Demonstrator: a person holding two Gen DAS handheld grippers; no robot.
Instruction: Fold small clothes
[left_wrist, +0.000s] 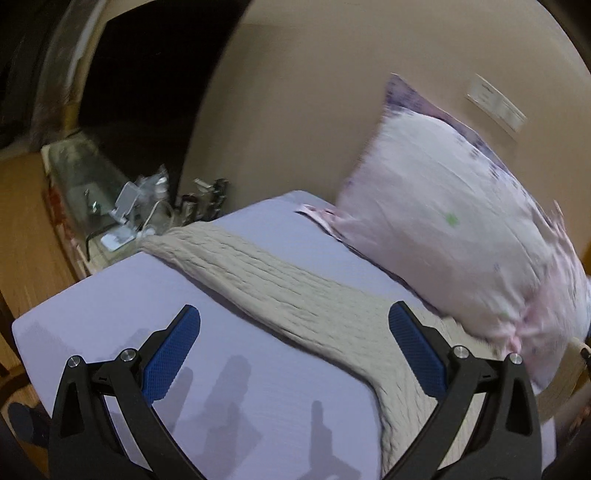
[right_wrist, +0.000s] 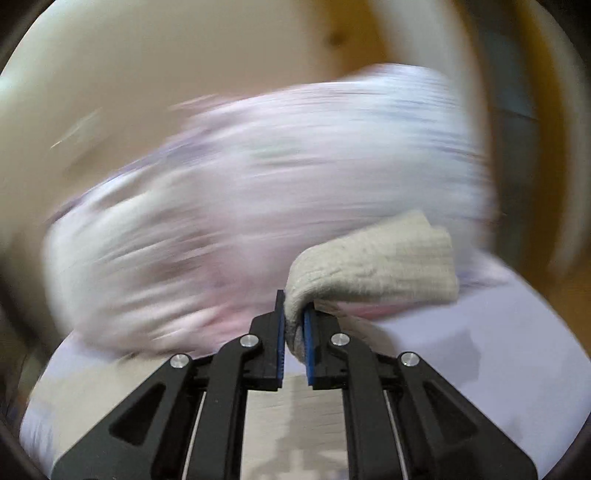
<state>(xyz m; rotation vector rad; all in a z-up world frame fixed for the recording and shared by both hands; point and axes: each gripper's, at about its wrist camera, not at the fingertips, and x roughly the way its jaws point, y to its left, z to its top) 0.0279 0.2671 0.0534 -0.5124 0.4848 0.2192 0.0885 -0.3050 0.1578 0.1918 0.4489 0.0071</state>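
A beige knitted garment (left_wrist: 295, 295) lies stretched across the lavender bed sheet (left_wrist: 110, 295), running from the far left corner toward the near right. My left gripper (left_wrist: 295, 332) is open and empty, hovering above the garment's middle. In the right wrist view my right gripper (right_wrist: 294, 317) is shut on a fold of the same beige knit (right_wrist: 373, 262), holding it lifted above the sheet (right_wrist: 498, 350). The right view is heavily motion-blurred.
A pink-white floral pillow (left_wrist: 461, 229) leans against the beige wall at the bed's right; it fills the blurred right wrist view (right_wrist: 258, 192). A cluttered side table (left_wrist: 125, 218) with cables and small items stands left of the bed. Wood floor lies beyond the bed's left edge.
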